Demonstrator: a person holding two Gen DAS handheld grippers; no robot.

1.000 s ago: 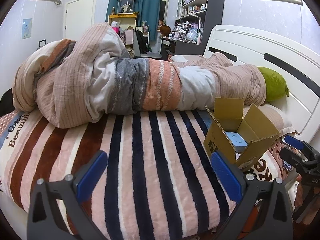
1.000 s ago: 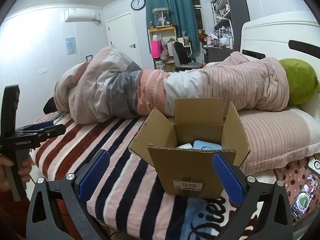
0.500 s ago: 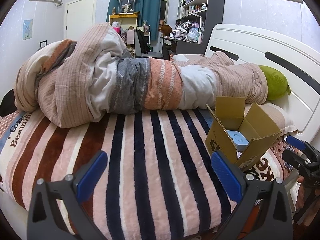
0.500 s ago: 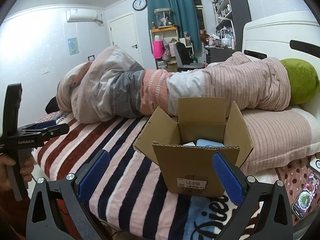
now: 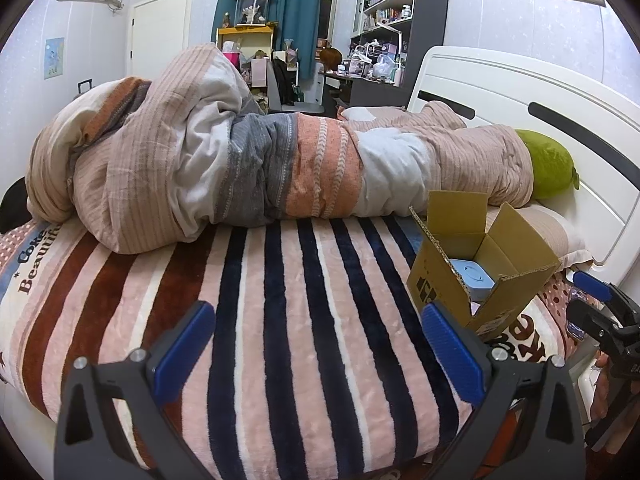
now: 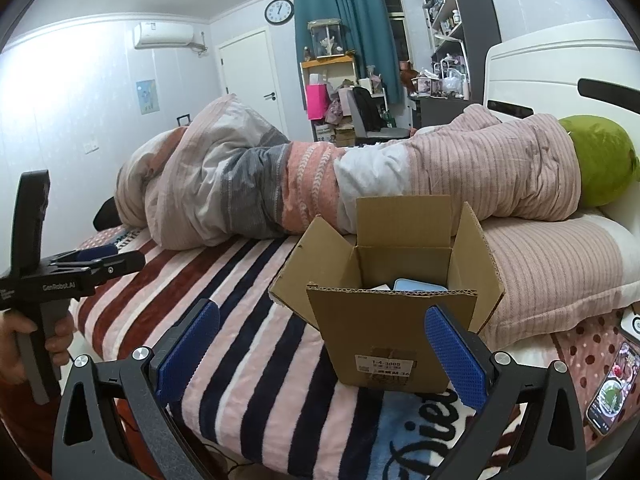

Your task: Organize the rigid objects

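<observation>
An open cardboard box stands on the striped bed blanket, flaps up, with a light blue object and a white one inside. In the left wrist view the box sits at the right, the blue object showing inside. My right gripper is open and empty, just in front of the box. My left gripper is open and empty above the blanket, left of the box. Each gripper shows in the other's view: the right one, the left one.
A rolled quilt lies across the bed behind the box. A green plush pillow and a striped pillow lie by the white headboard. A lit phone lies at the bed's right edge.
Both grippers have drawn back slightly from the bed, so the box sits a little further away. Nothing was picked up or released.
</observation>
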